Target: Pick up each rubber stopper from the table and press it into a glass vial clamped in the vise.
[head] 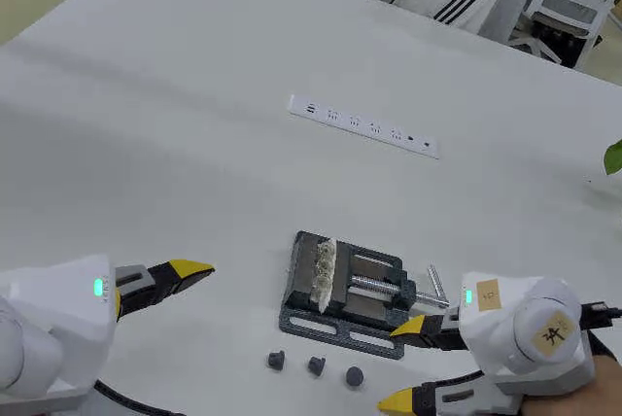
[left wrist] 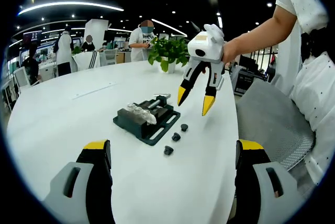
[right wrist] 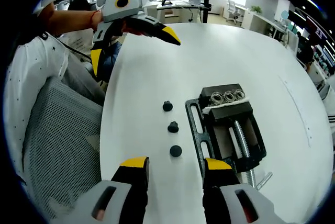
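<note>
A dark vise (head: 362, 301) stands near the table's front edge, with three glass vials (head: 324, 265) clamped upright in its jaws. Three dark rubber stoppers lie in a row before it: left (head: 276, 361), middle (head: 316, 365), right (head: 354, 375). My left gripper (head: 180, 278) hovers open to the vise's left, well clear. My right gripper (head: 403, 364) is open just right of the stoppers, and in its own view (right wrist: 176, 164) the nearest stopper (right wrist: 176, 150) lies on the table just ahead of its tips. The vials (right wrist: 227, 97) have open mouths.
A white power strip (head: 362, 126) lies mid-table beyond the vise. The vise's screw handle (head: 436, 284) sticks out to the right. A mesh chair (right wrist: 57, 145) stands at the table edge. People and chairs are across the room (left wrist: 146, 38).
</note>
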### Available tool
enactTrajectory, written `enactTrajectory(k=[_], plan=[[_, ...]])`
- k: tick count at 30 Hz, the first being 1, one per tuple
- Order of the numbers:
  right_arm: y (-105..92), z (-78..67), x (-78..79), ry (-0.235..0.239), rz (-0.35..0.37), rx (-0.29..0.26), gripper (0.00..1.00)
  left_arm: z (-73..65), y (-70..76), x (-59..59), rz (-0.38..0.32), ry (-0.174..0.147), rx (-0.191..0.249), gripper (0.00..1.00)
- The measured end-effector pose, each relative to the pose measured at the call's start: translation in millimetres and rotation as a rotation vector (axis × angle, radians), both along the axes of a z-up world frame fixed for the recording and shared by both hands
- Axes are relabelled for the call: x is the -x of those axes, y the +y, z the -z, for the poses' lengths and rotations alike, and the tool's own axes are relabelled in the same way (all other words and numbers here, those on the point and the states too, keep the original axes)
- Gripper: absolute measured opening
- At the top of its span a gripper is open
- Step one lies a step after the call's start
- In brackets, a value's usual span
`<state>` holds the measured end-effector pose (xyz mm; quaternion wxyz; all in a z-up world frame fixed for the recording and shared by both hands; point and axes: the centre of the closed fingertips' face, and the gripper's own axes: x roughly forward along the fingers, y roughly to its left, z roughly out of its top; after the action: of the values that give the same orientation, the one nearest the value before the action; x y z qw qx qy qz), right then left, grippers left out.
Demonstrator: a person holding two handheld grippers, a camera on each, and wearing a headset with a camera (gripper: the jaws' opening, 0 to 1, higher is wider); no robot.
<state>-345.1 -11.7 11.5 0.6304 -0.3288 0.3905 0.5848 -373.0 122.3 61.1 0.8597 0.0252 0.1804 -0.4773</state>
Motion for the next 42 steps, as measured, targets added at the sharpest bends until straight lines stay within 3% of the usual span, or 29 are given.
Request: enactTrajectory(k=[9, 17, 42], plan=[[5.0, 14.3, 1.7, -0.008, -0.084, 0.094, 0.25, 1.7, 1.3, -0.9, -0.007, 0.000, 0.007, 0.98], [10.9, 24.4, 4.3, -0.017, -0.141, 0.144, 0.19, 4.6, 1.8, -0.5, -0.012, 0.001, 0.010, 0.99], [14.8, 39.6, 3.7, -0.021, -0.220, 0.209, 0.10, 6.6, 3.6, -2.0, -0.028, 0.005, 0.035, 0.98]])
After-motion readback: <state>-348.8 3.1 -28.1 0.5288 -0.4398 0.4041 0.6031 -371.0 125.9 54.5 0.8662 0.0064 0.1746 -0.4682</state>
